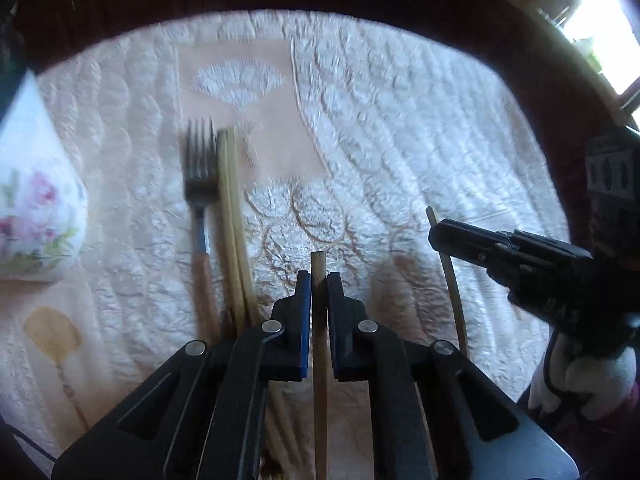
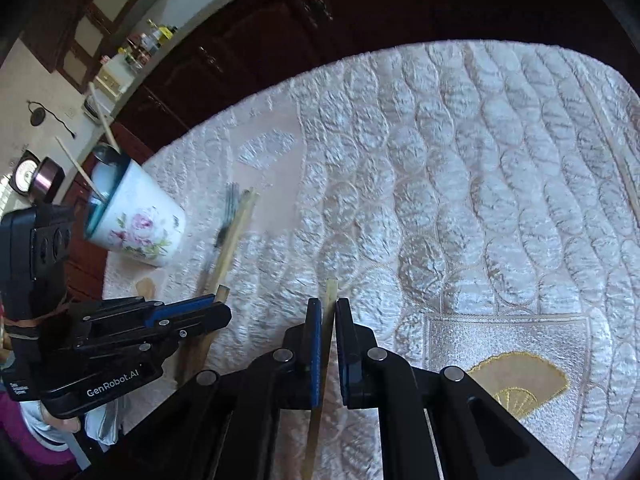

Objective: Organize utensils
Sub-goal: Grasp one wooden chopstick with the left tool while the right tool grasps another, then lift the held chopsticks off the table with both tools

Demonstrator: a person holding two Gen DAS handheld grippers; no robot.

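Note:
My left gripper (image 1: 319, 280) is shut on a wooden chopstick (image 1: 319, 344) that sticks out between its pads. My right gripper (image 2: 329, 308) is shut on another chopstick (image 2: 330, 320); it also shows at the right of the left wrist view (image 1: 444, 236) with its chopstick (image 1: 454, 280). A fork (image 1: 198, 184) with a wooden handle and a pair of chopsticks (image 1: 234, 220) lie side by side on the quilted cloth (image 1: 400, 120), left of my left gripper. A floral white cup (image 2: 138, 220) stands at the far left and holds a spoon and chopsticks.
The cloth-covered table ends at a dark wooden cabinet (image 2: 280, 20) behind. The cup also shows at the left edge of the left wrist view (image 1: 36, 200). A counter with bottles (image 2: 148, 44) is far back left. A window (image 1: 604, 36) is at upper right.

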